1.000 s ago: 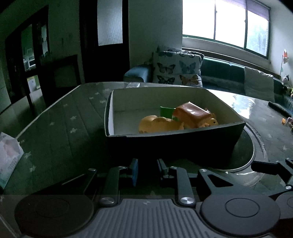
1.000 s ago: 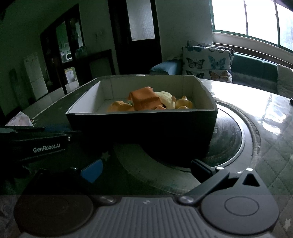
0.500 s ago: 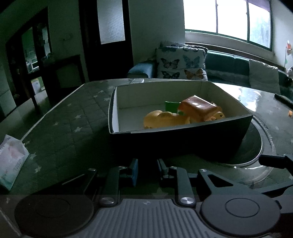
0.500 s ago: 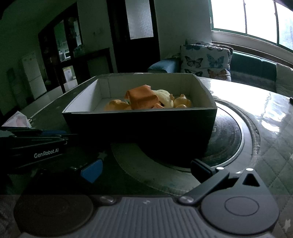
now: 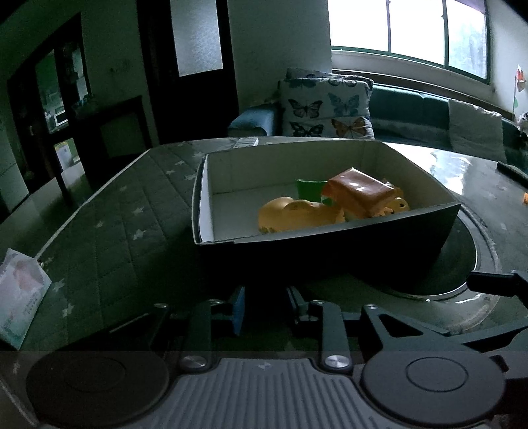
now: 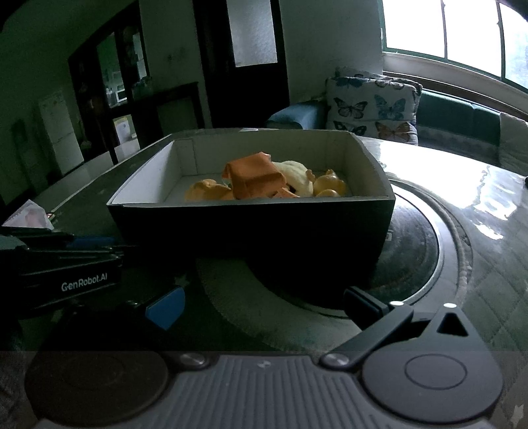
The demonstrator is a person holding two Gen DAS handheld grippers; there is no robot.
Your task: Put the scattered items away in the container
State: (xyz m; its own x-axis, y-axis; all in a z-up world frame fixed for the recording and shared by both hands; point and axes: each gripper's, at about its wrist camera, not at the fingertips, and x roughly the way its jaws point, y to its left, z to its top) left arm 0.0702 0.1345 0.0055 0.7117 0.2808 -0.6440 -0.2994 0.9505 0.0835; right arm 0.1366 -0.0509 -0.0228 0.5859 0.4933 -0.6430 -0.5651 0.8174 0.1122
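Room: dim around you, a bright window (image 5: 409, 29) far ahead of your jaws, a butterfly-print cushion (image 5: 325, 109) on a dark sofa below it.
Counter: a quilted cover with small pale stars (image 5: 109, 224) spreads under and left of your left jaws; a glossy round glass plate (image 6: 422, 250) lies ahead of your right jaws.
Container: a rectangular cardboard box (image 5: 330, 250), dark matt outside and pale inside, sits straight ahead of both pairs of jaws, partly on the round plate, its near wall just beyond your left fingertips.
Items: all lie inside the box, beyond the near wall. A shiny orange-brown packet (image 5: 358, 191) with creased folds rests on top; a rounded yellow toy (image 5: 297, 216) lies left of it; a green piece (image 5: 308, 189) stands behind; from the right wrist you also see a pale lumpy shape (image 6: 297, 173).
Left gripper (image 5: 264, 308): your jaws have just been opening and now stand slightly apart, with nothing between the blue pad and the black one.
Right gripper (image 6: 264, 305): your jaws are spread wide, blue pad far left, black finger far right, empty, low over the counter.
Side: a soft tissue pack (image 5: 18, 297) lies well left of your left jaws.
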